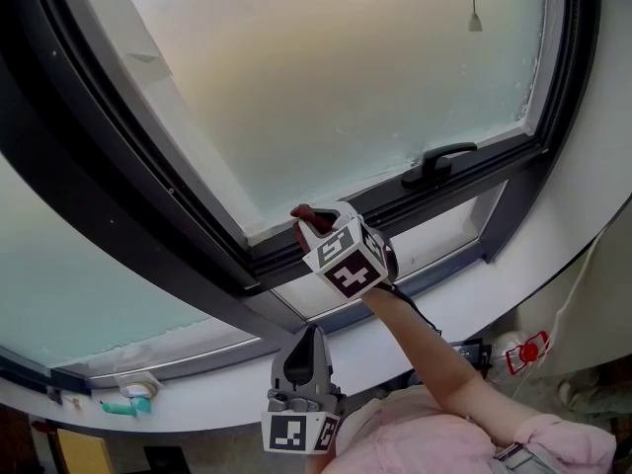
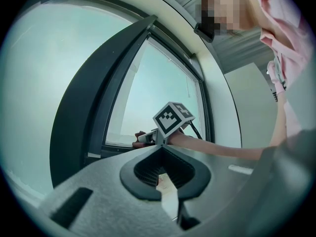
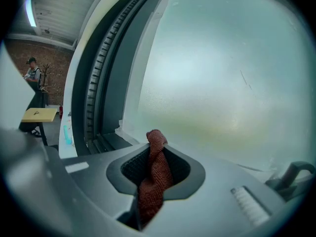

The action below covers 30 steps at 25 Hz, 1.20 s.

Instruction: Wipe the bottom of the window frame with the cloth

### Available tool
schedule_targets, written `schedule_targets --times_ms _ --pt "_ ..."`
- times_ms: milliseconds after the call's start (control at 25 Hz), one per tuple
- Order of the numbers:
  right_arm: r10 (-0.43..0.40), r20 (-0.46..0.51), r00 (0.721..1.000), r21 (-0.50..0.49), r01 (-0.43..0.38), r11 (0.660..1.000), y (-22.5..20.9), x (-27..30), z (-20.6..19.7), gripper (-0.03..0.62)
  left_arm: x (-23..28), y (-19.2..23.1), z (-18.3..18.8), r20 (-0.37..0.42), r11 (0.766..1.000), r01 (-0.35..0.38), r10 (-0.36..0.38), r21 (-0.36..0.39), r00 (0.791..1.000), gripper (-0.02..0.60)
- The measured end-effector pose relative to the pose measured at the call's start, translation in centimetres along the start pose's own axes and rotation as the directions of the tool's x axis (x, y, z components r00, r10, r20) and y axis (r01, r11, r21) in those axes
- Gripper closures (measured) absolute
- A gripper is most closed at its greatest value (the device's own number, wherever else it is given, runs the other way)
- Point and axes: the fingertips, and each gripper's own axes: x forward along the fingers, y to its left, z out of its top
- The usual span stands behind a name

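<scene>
Window frame [image 1: 494,166], handle [image 1: 439,159] beside cloth [image 1: 308,213]

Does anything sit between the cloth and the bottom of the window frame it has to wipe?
Nothing visible does. The right gripper is shut on the cloth, whose tip is at the bottom of the frame, by the glass. The handle sits farther along that frame, toward the person's right.
</scene>
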Motion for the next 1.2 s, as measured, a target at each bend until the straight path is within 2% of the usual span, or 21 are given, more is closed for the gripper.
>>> schedule_targets --times_ms 200,720,920,1200 --pt "0.007 0.006 1.000 0.007 -0.007 1.000 0.0 -0.1 0.0 0.528 -0.2 0.3 0.0 -0.003 1.000 -0.013 0.013 0.000 1.000 0.584" --pt "-0.048 0.061 0.997 -0.046 0.051 0.998 0.1 -0.4 0.4 0.530 -0.2 0.4 -0.3 -0.010 1.000 -0.011 0.011 -0.008 1.000 0.584" --pt "-0.054 0.065 0.996 -0.072 0.058 0.996 0.2 -0.5 0.2 0.530 0.0 0.3 -1.3 -0.015 0.998 -0.037 0.036 -0.057 0.999 0.584" --pt "-0.054 0.064 0.996 -0.057 0.058 0.997 0.0 -0.5 0.3 0.530 0.3 0.4 -1.0 -0.018 0.999 -0.047 0.046 -0.025 0.999 0.584"
